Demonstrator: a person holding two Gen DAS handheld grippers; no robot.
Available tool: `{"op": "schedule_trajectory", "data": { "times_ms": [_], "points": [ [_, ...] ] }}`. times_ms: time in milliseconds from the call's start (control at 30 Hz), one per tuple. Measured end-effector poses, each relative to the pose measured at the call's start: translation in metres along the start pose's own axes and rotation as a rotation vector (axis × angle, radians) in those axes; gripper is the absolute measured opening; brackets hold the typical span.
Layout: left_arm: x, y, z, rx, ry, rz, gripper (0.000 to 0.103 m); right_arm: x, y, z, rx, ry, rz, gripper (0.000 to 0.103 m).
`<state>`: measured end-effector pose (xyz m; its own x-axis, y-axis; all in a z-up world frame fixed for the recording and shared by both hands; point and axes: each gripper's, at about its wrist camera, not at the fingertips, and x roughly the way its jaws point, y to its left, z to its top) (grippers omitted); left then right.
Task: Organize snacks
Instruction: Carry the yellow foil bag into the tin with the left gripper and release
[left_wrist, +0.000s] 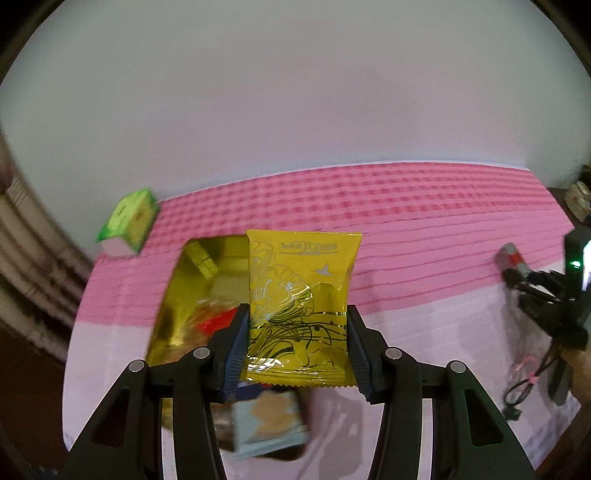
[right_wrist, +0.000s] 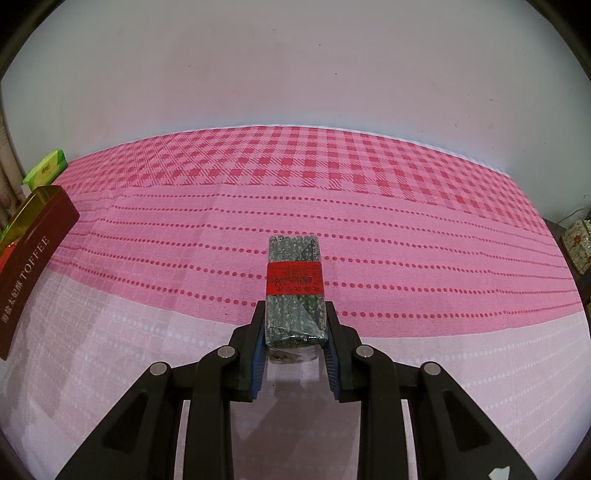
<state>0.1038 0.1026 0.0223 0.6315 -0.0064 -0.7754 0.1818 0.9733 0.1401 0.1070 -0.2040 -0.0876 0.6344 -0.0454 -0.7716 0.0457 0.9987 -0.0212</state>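
My left gripper (left_wrist: 297, 325) is shut on a yellow snack packet (left_wrist: 299, 295) and holds it above the table, by the right side of an open gold-lined box (left_wrist: 192, 295). The box holds a small green pack (left_wrist: 201, 260) and other blurred snacks. A light blue packet (left_wrist: 269, 424) lies below the gripper. My right gripper (right_wrist: 295, 321) is shut on a dark speckled bar with a red band (right_wrist: 295, 284), held over the pink cloth. In the left wrist view that gripper and its bar (left_wrist: 511, 258) show at the far right.
A pink checked tablecloth (right_wrist: 332, 184) covers the table in front of a white wall. A green tissue pack (left_wrist: 127, 221) sits at the back left. A dark red TOFFEE box (right_wrist: 29, 273) stands at the left edge of the right wrist view. Cables (left_wrist: 524, 380) lie at right.
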Motion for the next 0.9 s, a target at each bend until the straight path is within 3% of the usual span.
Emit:
{"op": "schedule_trajectory", "data": {
  "times_ms": [300, 900],
  "points": [
    [0.024, 0.062, -0.013, -0.089, 0.070, 0.062, 0.050, 0.000, 0.001, 0.000, -0.005, 0.000, -0.005, 0.025],
    [0.071, 0.076, -0.032, -0.109, 0.160, 0.121, 0.050, 0.000, 0.001, 0.000, -0.006, 0.000, -0.002, 0.025]
  ]
}}
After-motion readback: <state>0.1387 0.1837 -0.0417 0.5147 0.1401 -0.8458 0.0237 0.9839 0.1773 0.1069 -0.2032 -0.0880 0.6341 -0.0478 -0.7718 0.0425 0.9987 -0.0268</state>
